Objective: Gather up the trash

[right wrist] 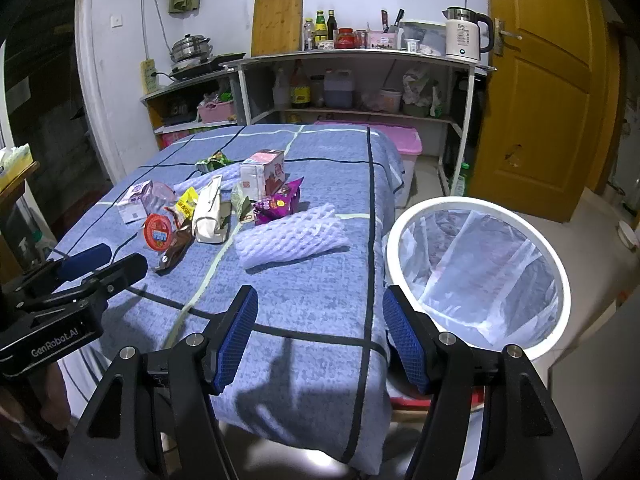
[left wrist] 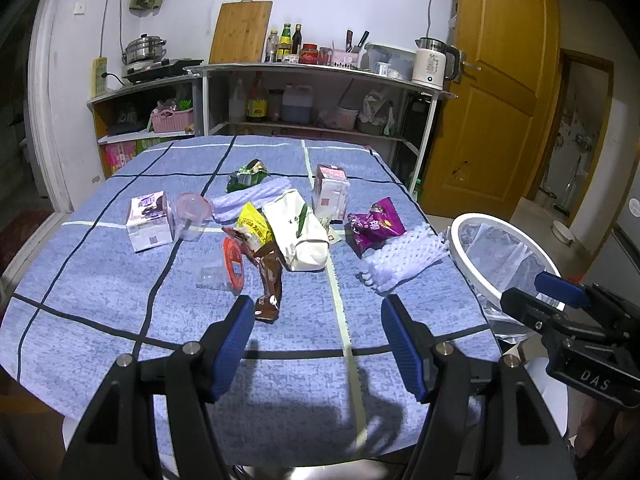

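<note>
Two grippers, left (left wrist: pixel 316 344) and right (right wrist: pixel 316 336), hang released and empty, so we should work from the tabletop's (left wrist: pixel 100 300) middle trash pile (left wrist: pixel 280 228) rightward, dropping each piece into the bin (right wrist: pixel 476 272) beside its right edge.

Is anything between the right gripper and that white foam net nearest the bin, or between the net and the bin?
Nothing visible. The open right gripper faces bare blue checked tablecloth up to the white foam mesh sleeve. From there only cloth and the table edge separate it from the white round bin with a clear liner.
</note>
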`<action>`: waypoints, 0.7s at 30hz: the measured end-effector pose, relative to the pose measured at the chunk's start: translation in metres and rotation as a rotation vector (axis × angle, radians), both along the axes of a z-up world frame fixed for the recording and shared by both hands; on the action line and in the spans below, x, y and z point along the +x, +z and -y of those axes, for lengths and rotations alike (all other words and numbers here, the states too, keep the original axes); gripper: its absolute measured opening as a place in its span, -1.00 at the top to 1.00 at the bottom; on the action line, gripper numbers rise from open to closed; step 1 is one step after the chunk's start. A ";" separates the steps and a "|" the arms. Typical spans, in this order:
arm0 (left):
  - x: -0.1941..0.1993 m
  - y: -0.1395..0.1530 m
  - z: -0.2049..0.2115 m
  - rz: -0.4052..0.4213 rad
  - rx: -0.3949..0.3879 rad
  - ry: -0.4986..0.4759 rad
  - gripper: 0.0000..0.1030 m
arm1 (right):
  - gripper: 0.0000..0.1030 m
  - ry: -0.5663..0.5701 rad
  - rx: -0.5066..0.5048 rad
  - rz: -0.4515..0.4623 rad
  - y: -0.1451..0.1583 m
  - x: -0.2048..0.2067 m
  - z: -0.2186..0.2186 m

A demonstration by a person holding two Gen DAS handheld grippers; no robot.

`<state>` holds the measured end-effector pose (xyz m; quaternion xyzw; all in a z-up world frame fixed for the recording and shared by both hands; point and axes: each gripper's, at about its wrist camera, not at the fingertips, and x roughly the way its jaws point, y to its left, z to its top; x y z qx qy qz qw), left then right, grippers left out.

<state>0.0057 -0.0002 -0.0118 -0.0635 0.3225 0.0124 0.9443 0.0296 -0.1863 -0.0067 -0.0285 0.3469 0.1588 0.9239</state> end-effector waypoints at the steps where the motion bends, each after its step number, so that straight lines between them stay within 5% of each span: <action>1: 0.000 -0.001 0.000 -0.001 -0.001 0.001 -0.32 | -0.27 0.002 0.001 -0.003 0.000 0.002 -0.001; 21: 0.025 -0.018 -0.037 -0.031 -0.005 0.048 -0.32 | -0.27 0.029 0.024 -0.048 -0.014 0.029 -0.015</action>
